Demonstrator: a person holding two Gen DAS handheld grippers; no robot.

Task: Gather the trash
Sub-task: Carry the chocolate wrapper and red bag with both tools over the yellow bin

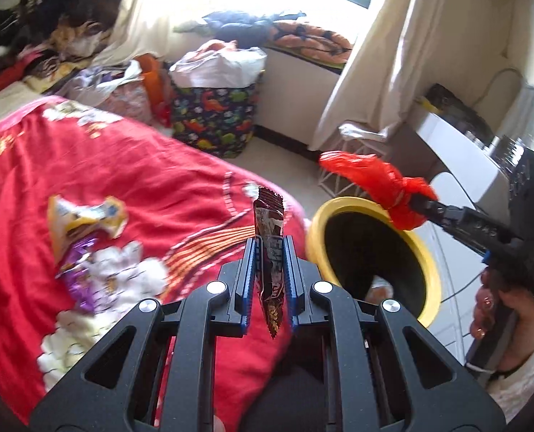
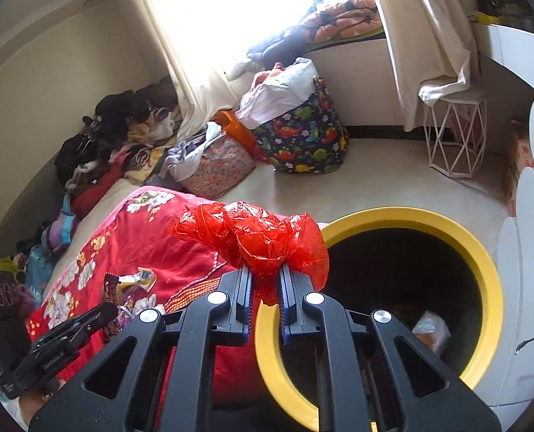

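My left wrist camera looks forward and down along its fingers, over the red blanket (image 1: 130, 194) toward the window, close above the bed; the bin (image 1: 371, 248) sits to its right. My right wrist camera faces the same way, nearer the bin (image 2: 403, 223). Both views share blanket (image 2: 151, 237), bin and dinosaur bag (image 1: 212, 115).

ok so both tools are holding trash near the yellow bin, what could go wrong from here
1. The brown wrapper in the left tool hangs over the red blanket, not the bin; released now, it would likely miss.
2. The red plastic bag is light and billowy; it may catch on the right tool or drift past the rim.
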